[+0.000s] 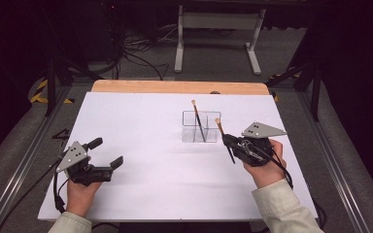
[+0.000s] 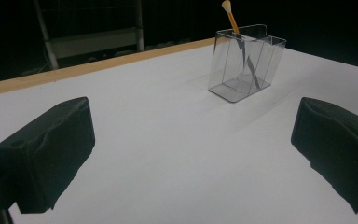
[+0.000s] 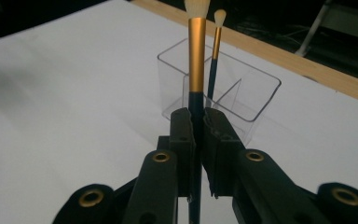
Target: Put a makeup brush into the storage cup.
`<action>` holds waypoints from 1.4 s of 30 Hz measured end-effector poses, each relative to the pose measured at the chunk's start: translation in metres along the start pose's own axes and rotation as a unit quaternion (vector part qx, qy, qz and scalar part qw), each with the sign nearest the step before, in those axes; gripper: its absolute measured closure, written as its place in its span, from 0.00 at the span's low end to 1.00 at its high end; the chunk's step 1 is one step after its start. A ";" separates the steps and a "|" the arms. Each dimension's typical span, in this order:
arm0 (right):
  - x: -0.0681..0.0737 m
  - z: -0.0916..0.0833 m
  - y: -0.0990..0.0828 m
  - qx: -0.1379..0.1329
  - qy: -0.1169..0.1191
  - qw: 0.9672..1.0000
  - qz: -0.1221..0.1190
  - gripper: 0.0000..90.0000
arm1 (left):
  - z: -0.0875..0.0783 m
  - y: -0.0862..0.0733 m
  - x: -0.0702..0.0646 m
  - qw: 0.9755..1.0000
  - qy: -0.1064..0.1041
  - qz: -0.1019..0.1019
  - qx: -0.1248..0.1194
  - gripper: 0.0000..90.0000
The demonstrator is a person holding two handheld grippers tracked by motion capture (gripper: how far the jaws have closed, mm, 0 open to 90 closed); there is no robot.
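Brush (image 3: 196, 60) number two is clamped in the right gripper (image 1: 229, 141), jaws pinched together on the dark handle just below the gold ferrule, bristles pointing up. In the high view it's hanging just beside the near right corner of the clear holder (image 1: 201, 127), not over the opening yet. Left gripper (image 1: 108, 153) sits well off to the left on the white table (image 1: 141, 194), jaws wide apart, nothing between them, so it's basically parked.

Farther back, the first brush (image 1: 197, 119) already stands in the holder, leaning across it. From the right gripper view there's a divider in there, and that brush looks to be in the back section, though I can't be sure through the clear walls.

If I were doing this: lift a bit so the handle's tail clears the rim, aim for the empty near compartment, lower the tail in first, and only let go once it's well down. That holder looks light, so bumping the wall could shove or tip it.
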State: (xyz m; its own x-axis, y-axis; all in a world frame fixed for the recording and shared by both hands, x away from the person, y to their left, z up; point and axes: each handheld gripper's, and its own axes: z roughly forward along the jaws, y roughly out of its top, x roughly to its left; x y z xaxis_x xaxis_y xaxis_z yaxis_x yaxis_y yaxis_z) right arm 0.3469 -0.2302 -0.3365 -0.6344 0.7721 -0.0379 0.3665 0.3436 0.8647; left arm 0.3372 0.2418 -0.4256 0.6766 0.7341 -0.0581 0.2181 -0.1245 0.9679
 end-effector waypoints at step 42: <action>-0.018 0.025 0.004 -0.215 0.016 0.976 -0.008 0.92 | -0.009 -0.004 0.001 1.000 0.009 -0.002 0.004 0.00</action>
State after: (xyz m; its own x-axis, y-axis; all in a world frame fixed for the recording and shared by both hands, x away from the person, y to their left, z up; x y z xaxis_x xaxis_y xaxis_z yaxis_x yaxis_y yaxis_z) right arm 0.3765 -0.2296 -0.3452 -0.6620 0.7483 -0.0439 0.0408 0.0944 0.9947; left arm 0.3311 0.2489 -0.4278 0.6632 0.7462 -0.0577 0.2269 -0.1270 0.9656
